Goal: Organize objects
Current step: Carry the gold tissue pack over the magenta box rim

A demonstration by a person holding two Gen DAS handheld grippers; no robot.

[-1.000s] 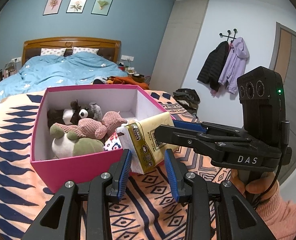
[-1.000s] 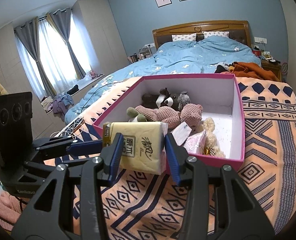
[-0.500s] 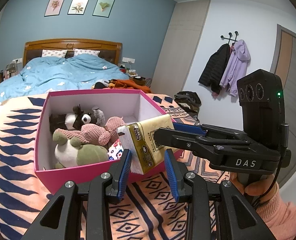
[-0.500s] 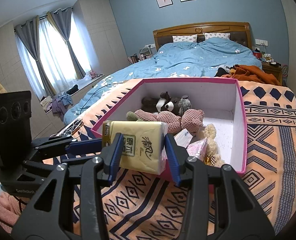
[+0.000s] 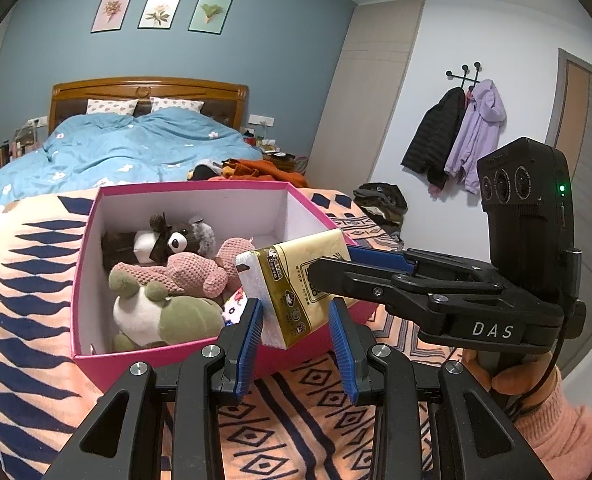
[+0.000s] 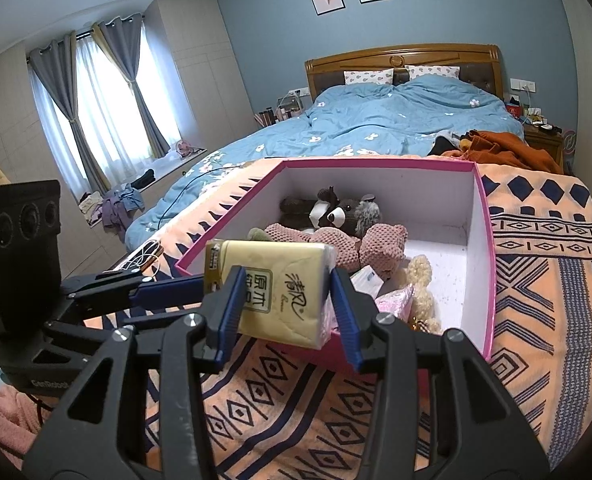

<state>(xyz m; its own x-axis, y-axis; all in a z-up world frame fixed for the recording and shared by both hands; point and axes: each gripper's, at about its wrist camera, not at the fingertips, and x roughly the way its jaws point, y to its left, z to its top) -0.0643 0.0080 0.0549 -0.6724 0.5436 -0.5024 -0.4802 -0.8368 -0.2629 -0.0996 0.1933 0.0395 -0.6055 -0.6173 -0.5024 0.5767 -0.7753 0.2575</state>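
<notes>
My right gripper [image 6: 285, 304] is shut on a yellow tissue pack [image 6: 279, 280] and holds it in the air over the near edge of a pink box [image 6: 490, 280]. In the left wrist view the tissue pack [image 5: 296, 280] hangs tilted between the right gripper's fingers [image 5: 376, 258], which come in from the right. My left gripper [image 5: 296, 332] is open and empty, just in front of the pack and the pink box [image 5: 83, 280]. The box holds plush toys: a brown raccoon [image 5: 167, 240], a pink one [image 5: 191, 272], a green and white one [image 5: 163, 316].
The box rests on an orange patterned blanket [image 6: 556, 280] on a bed. A blue duvet [image 6: 376, 128] and an orange garment [image 6: 496, 148] lie further back. Coats [image 5: 456, 136] hang on the wall at right.
The right gripper has carried the tissue pack upward and closer to the box's near edge. The left gripper has stayed open beside it.
</notes>
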